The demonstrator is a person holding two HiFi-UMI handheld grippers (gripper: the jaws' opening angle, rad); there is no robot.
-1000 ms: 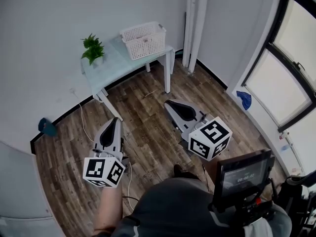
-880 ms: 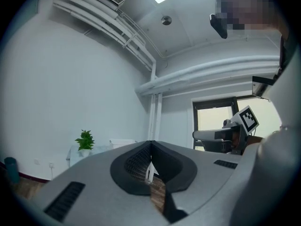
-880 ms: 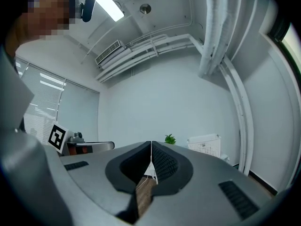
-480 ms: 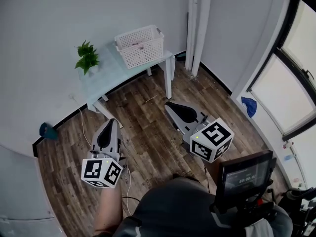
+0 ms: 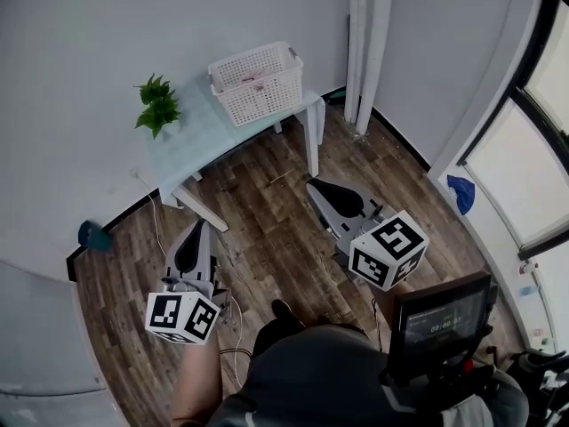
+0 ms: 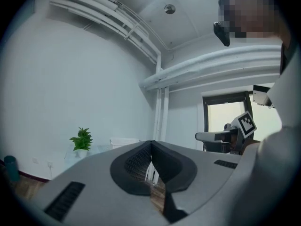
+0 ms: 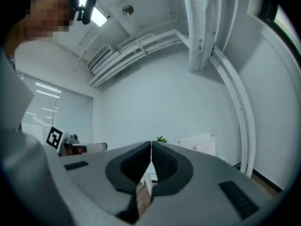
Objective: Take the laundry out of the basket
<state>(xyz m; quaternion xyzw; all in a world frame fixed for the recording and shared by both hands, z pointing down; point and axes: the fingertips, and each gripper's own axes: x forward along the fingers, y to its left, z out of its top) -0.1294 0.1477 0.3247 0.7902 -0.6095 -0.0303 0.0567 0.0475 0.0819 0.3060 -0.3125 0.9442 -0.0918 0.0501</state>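
Observation:
A white slatted laundry basket [image 5: 258, 83] stands on the right end of a pale table [image 5: 191, 140] against the far wall. Something pinkish lies inside it, barely visible. Both grippers are held level over the wood floor, well short of the table. My left gripper [image 5: 199, 227] is shut with nothing between its jaws, and so is my right gripper [image 5: 313, 186]. In the left gripper view the jaws [image 6: 151, 143] meet, with the basket [image 6: 123, 142] far off behind them. In the right gripper view the gripper [image 7: 151, 145] is closed too, and the basket [image 7: 200, 144] shows to its right.
A potted plant [image 5: 157, 103] sits on the table's left part. White pipes [image 5: 369, 43] run up the corner right of the table. A window [image 5: 533, 176] lines the right wall. A cable [image 5: 156, 225] and a blue object [image 5: 93, 236] lie on the floor at left.
The person has stepped toward the table, carrying both grippers along. A foot now shows between the grippers. Both jaws stay shut.

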